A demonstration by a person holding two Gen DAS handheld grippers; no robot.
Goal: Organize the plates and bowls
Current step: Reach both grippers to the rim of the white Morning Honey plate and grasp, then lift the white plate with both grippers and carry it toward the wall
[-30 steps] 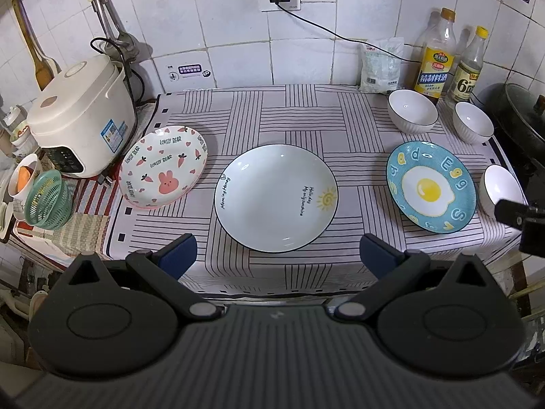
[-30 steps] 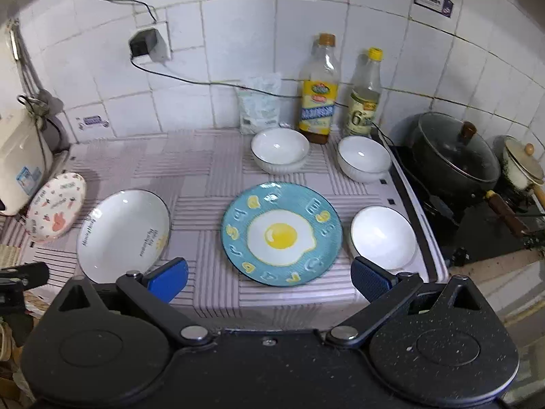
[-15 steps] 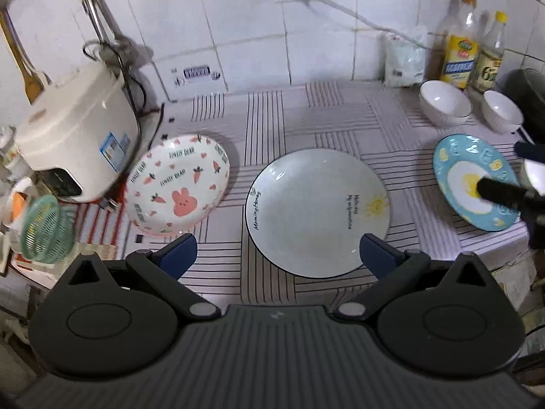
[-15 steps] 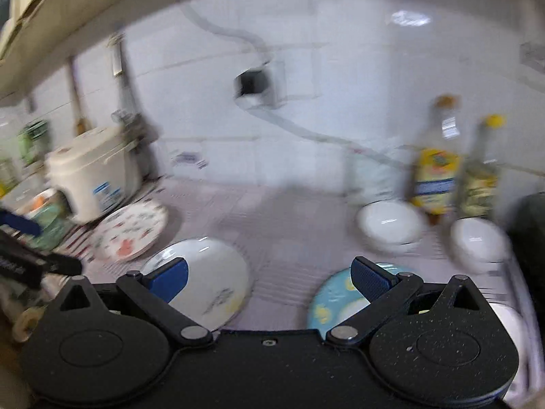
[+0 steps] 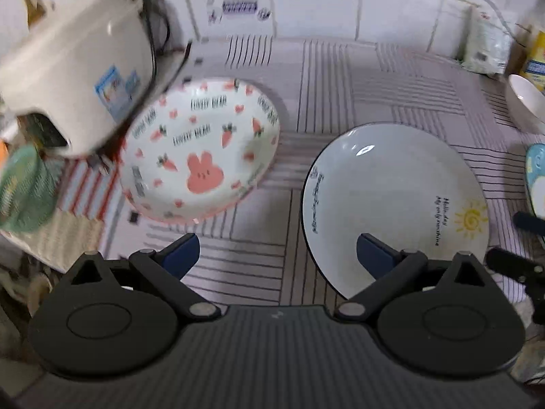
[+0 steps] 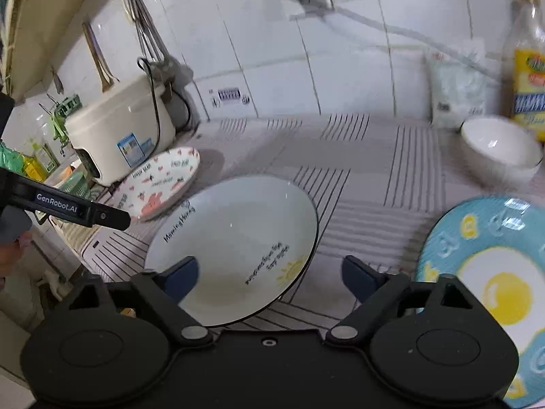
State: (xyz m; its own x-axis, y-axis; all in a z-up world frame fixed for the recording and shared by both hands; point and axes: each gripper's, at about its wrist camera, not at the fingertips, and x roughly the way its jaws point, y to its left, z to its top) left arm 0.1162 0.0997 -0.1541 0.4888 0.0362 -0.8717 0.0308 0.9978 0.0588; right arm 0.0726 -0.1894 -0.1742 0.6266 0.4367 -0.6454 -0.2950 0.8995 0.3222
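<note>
A white plate with a sun drawing lies in the middle of the striped cloth. Left of it a pink bunny plate leans against the rice cooker. A blue fried-egg plate lies to the right, and a white bowl stands behind it. My left gripper is open above the cloth between the bunny plate and the white plate, its right finger over the white plate's near rim. My right gripper hangs low over the white plate's near right rim. Its jaws are closing, and the pads touch nothing.
A cream rice cooker with its cable stands at the back left. A green basket sits at the counter's left end. An oil bottle and a white bag stand against the tiled wall. The counter's front edge runs just below both grippers.
Both grippers have dropped closer to the counter. The left one drifted left toward the bunny plate. The right one swung left from the egg plate to the white plate, and its jaws narrowed a little.
</note>
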